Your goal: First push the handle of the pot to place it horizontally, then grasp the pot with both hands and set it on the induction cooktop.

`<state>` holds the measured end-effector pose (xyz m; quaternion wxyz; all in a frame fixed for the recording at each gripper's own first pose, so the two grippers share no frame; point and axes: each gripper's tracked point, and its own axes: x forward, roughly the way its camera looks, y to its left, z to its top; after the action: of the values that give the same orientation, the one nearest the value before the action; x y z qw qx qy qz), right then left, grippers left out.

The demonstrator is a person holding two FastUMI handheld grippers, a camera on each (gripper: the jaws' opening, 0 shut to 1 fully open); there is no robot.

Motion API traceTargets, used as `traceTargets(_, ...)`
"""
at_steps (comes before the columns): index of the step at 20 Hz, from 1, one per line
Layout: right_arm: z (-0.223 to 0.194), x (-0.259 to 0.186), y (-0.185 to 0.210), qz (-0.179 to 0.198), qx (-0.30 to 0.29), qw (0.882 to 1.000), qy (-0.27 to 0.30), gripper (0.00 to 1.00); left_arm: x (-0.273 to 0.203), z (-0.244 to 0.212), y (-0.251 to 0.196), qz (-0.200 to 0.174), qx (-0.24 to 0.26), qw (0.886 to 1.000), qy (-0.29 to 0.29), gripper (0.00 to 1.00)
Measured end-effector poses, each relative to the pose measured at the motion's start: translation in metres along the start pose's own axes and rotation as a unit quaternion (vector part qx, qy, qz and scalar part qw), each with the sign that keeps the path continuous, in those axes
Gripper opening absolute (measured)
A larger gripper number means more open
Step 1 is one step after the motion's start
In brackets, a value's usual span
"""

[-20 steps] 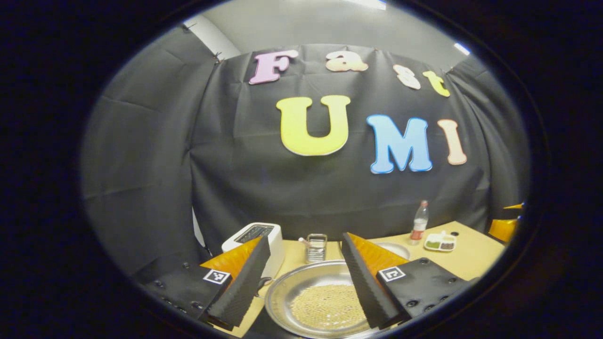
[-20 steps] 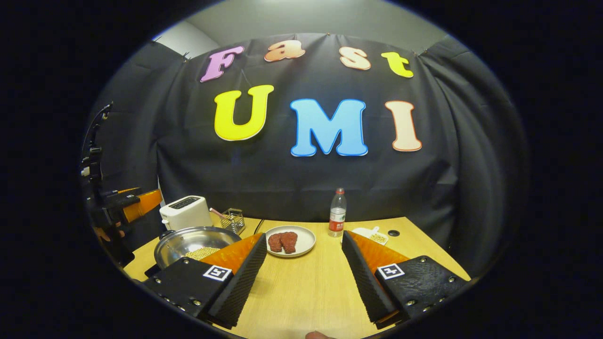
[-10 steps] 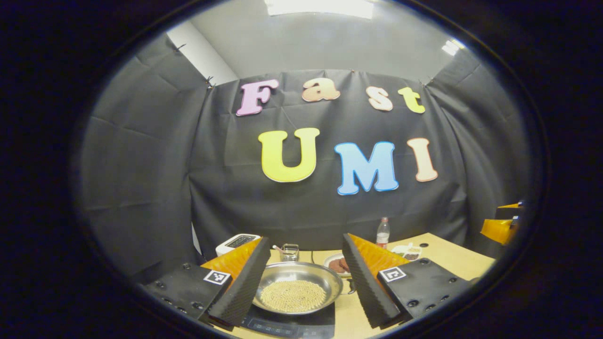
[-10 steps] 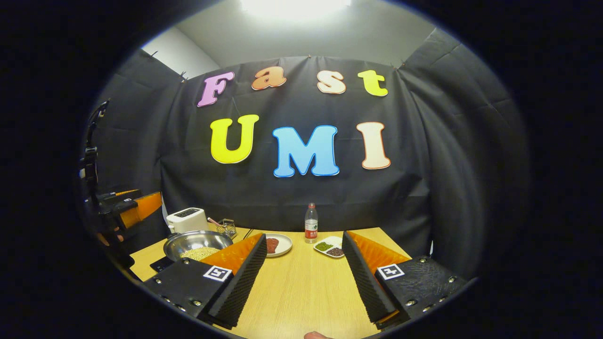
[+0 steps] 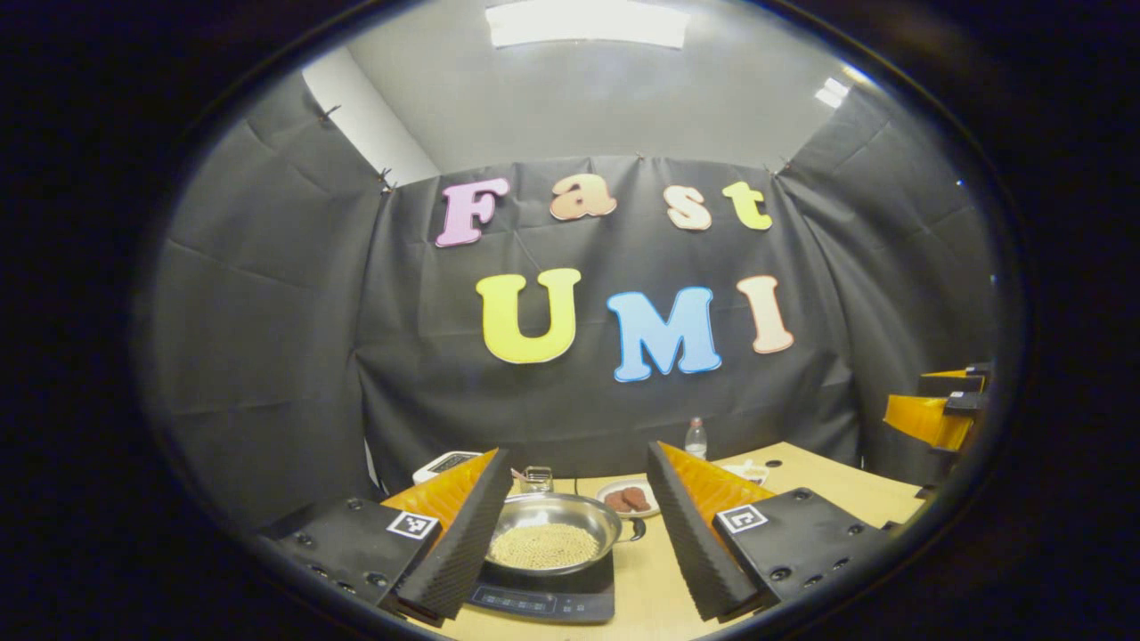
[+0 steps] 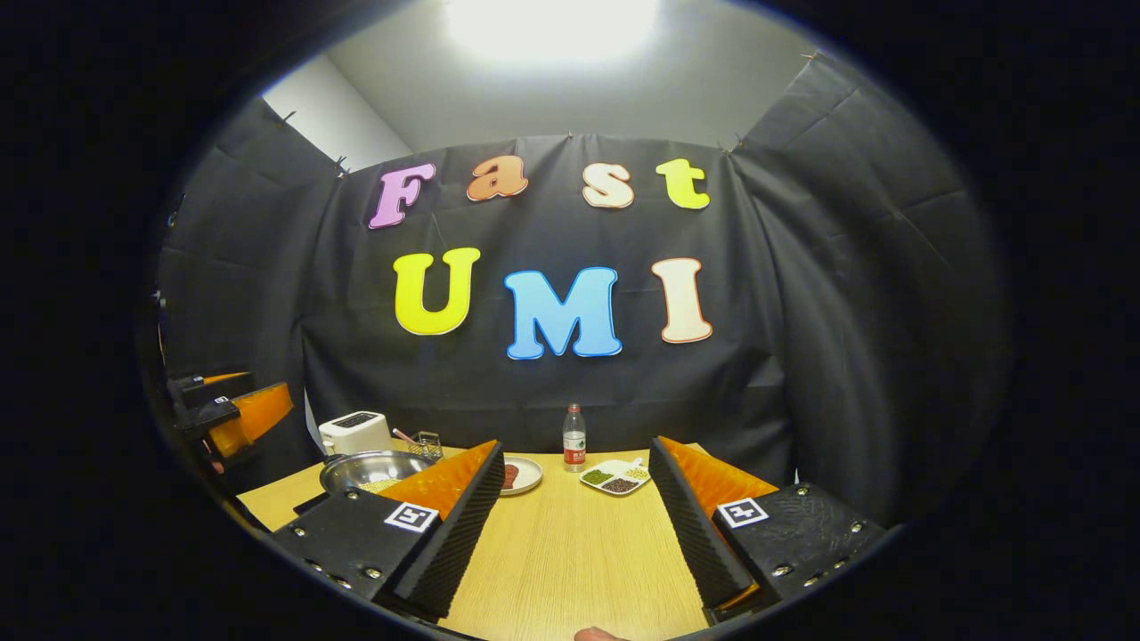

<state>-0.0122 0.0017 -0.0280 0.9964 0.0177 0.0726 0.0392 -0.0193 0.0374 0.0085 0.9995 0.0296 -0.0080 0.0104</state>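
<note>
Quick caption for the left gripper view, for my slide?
Open left claw facing the pot resting on the induction cooktop.

Bare light-wood tabletop (image 6: 570,552) lies open nearby; the round steel pot of beans (image 6: 370,469) and white toaster (image 6: 356,432) crowd the far left.

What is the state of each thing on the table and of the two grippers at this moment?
pot: sits on the cooktop, holds yellow beans
cooktop: flat on the table, under the pot
left gripper: open, holds nothing
right gripper: open, holds nothing
plate: carries two brown pieces
bottle: upright, cap on
toaster: upright, slots empty
</note>
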Motion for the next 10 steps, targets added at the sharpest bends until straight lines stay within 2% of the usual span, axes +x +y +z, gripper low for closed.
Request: traceTargets(10,0.011,-0.014,0.014,-0.014,-0.001,1.0,-0.021,0.98,-0.012,0.005,0.021,-0.001,-0.001,1.0,-0.01,0.92)
